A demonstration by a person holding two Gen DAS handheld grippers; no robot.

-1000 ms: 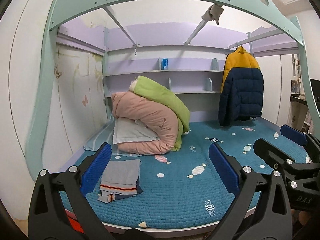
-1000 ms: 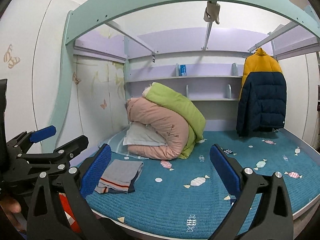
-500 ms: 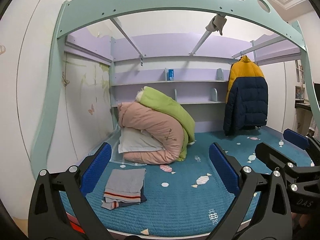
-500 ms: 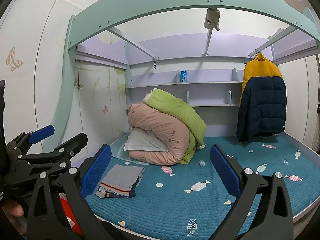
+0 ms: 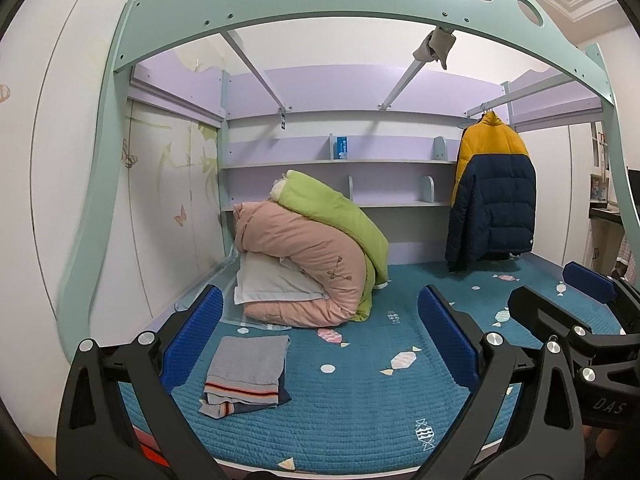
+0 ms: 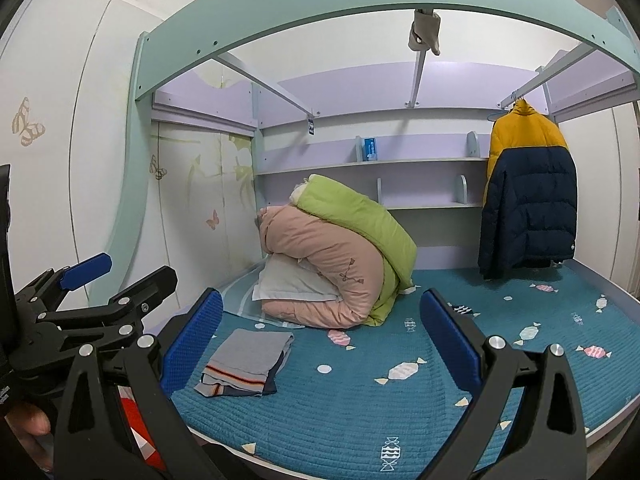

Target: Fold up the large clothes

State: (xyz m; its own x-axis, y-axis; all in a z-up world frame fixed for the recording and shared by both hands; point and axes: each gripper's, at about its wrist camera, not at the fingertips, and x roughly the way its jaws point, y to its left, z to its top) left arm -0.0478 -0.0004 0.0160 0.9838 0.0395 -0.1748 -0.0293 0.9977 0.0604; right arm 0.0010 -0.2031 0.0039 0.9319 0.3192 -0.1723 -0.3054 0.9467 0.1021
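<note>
- Left wrist view: the left gripper (image 5: pixel 320 336) is released, its blue pads spread wide with nothing between them, hanging at the near edge of the bed (image 5: pixel 360 412). The folded grey garment (image 5: pixel 246 376) lies flat on the bed's teal quilt, ahead and toward the left finger, well apart from the pads. Its long axis runs roughly away from the camera, striped hem nearest. The right gripper (image 5: pixel 560 292) shows at the right edge, also empty.
- Right wrist view: the right gripper (image 6: pixel 320 332) is released too, holding nothing. The same folded garment (image 6: pixel 248 362) sits ahead and to the left, by the left finger. The left gripper (image 6: pixel 104 272) is further left, so the left hand looks nearer to that stack.
- Both views: a yellow-and-navy puffer jacket (image 6: pixel 528 196) hangs from a rail at the far right, closer to the right side; it is likely the next large item. Rolled pink and green duvets (image 5: pixel 316 256) rest at the back. The shelf holds a small blue box (image 6: pixel 370 149).
</note>
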